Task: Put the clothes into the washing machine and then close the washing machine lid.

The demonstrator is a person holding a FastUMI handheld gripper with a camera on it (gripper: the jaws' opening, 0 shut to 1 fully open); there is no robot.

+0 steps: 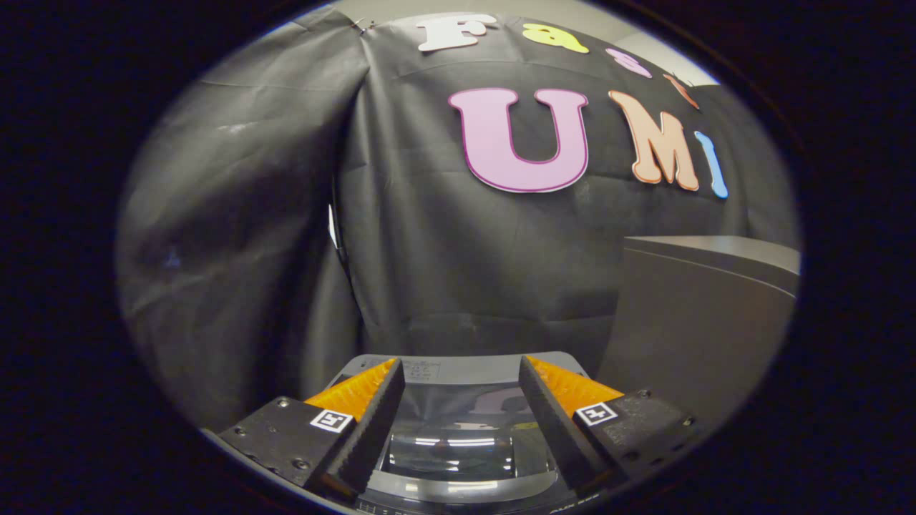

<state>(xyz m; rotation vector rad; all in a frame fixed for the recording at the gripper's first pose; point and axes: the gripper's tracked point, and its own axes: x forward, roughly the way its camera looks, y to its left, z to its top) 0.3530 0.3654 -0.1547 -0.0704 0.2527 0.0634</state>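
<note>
One washer sits right under my claw, and I see its lid between the two fingers. The lid is down and flat, shiny and see-through, with lights shining back off it. I cannot tell what is under the lid. A grey strip at the back of the washer has small print on it, too small for me to read. My claw is wide open and holds nothing. Its two fingers are black with orange sides, and each has a little square marker on it. They hang just over the lid, one by each side. I cannot tell if they touch it. A grey box stands to the right of the washer. Black cloth hangs behind it all.
</note>
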